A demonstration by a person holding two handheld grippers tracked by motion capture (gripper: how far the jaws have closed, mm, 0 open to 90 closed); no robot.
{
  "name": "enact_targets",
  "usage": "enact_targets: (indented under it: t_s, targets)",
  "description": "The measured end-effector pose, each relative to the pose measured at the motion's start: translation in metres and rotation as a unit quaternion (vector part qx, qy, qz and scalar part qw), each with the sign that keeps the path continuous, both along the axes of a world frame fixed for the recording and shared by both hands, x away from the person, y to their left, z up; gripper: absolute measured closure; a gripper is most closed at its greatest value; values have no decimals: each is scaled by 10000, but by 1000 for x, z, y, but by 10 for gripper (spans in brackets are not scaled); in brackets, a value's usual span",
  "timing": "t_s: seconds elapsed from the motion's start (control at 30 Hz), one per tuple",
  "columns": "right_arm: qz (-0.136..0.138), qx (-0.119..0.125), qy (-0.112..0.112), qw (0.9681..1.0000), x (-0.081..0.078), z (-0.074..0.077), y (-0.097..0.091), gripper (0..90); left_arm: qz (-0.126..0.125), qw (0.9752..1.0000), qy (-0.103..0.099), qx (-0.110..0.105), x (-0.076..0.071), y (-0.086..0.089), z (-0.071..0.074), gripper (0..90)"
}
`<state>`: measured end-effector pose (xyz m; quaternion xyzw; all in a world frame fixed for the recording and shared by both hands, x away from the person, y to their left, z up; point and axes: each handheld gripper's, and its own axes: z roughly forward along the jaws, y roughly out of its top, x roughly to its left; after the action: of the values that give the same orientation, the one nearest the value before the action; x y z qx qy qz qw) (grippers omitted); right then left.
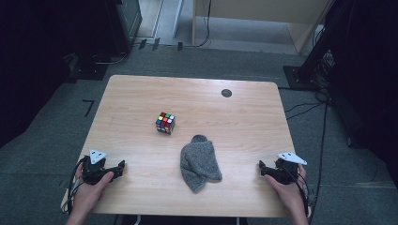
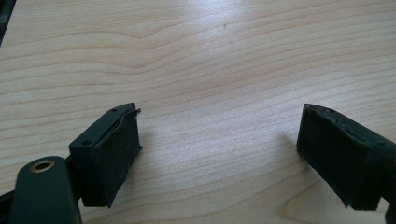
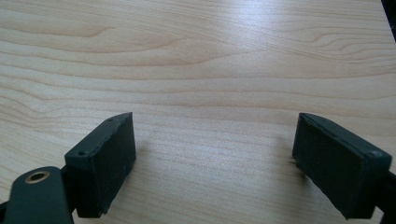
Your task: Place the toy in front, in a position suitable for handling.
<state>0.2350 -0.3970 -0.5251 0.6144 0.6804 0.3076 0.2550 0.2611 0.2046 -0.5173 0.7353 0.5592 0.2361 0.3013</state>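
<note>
Grey carpet surrounds a rectangular table of pale wood with rounded corners and wavy grain; a small dark round disc is set into its far right part. From where I work the rig, I see a grey knitted sock, soft and crumpled into a lumpy fold, lying near the middle of the table towards the front. Beyond it and to its left, apart from it, sits a puzzle cube with glossy coloured squares. My left gripper rests at the table's front left edge, held in a hand; its blocky black jaws with matte pads stand wide apart over bare wood, holding nothing. My right gripper rests at the front right edge, jaws likewise spread and empty. Both point inward at the sock, which lies between them, well apart from each.
</note>
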Motion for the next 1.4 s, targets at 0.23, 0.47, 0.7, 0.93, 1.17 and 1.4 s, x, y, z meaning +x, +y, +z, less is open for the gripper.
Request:
enact_targets:
  t_s: [0.23, 0.47, 0.7, 0.93, 1.17, 1.4]
  targets:
    - [29, 13, 38, 10000, -2, 1, 1, 158, -36, 10000, -8, -2, 0, 0, 0, 145]
    - [123, 39, -4, 9999, -4, 10, 17, 186, 46, 10000, 23, 4, 2, -2, 0, 112]
    - [544, -51, -380, 9978, -3, 27, 59, 184, 68, 10000, 29, 6, 2, -2, 0, 103]
    - [749, 63, -578, 9955, 1, 37, 84, 185, 68, 10000, 28, 6, 2, -2, 0, 101]
    - [995, 266, -676, 9924, 2, 42, 112, 185, 60, 10000, 29, 4, 3, -3, 0, 102]
    - [1220, 485, -767, 9884, 4, 43, 139, 185, 57, 10000, 26, 3, 3, -3, 0, 103]
